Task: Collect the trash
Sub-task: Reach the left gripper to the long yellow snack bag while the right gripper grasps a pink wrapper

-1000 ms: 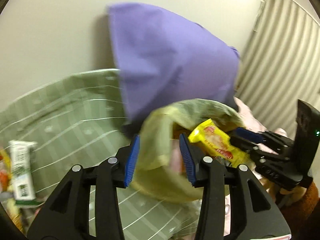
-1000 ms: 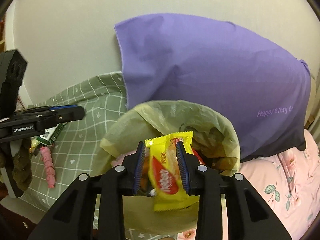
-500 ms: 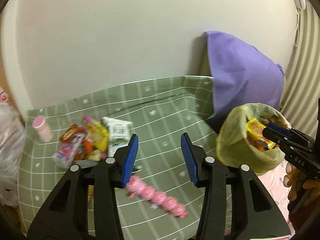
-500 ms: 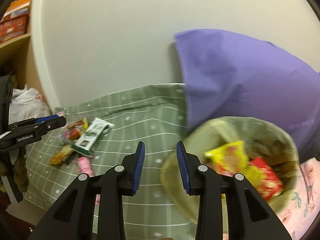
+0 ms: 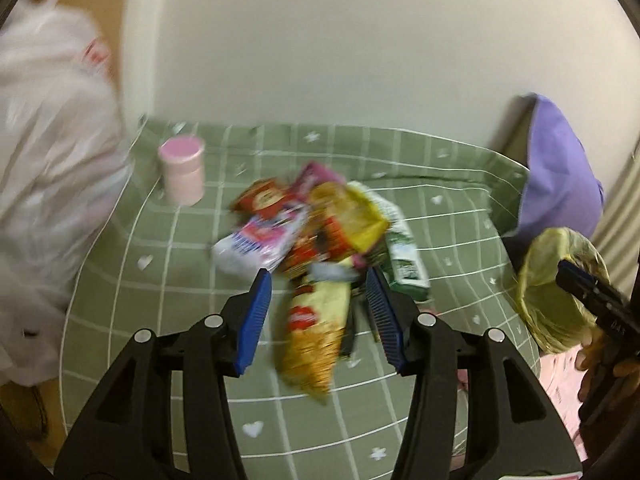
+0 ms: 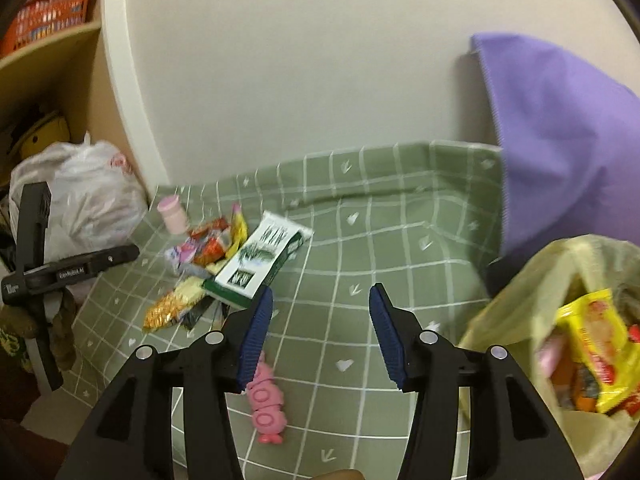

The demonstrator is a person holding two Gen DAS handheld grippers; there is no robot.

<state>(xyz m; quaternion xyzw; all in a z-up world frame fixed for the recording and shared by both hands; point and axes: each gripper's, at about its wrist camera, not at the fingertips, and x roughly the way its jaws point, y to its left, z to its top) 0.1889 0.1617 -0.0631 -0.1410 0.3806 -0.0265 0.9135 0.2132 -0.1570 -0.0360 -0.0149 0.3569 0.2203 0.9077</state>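
A pile of snack wrappers [image 5: 316, 232] lies on the green checked sheet [image 5: 168, 280]; it also shows in the right wrist view [image 6: 212, 252]. My left gripper [image 5: 318, 312] is open just above the pile, with a yellow wrapper [image 5: 316, 336] between its jaws, untouched. My right gripper [image 6: 320, 332] is open and empty over the sheet. The yellow-green trash bag [image 6: 560, 344] sits at the right, holding a yellow packet [image 6: 600, 344]. A green and white box [image 6: 260, 264] lies beside the pile. A pink segmented toy [image 6: 266, 404] lies near my right gripper's left finger.
A pink bottle [image 5: 182, 170] stands at the sheet's far left corner. A white plastic bag [image 5: 44, 200] sits left of the bed. A purple pillow [image 6: 560, 140] leans on the wall at the right. A shelf [image 6: 48, 40] stands at the far left.
Both grippers swung left, away from the trash bag. The right one released the yellow packet into the bag. The left one came down over the wrapper pile.
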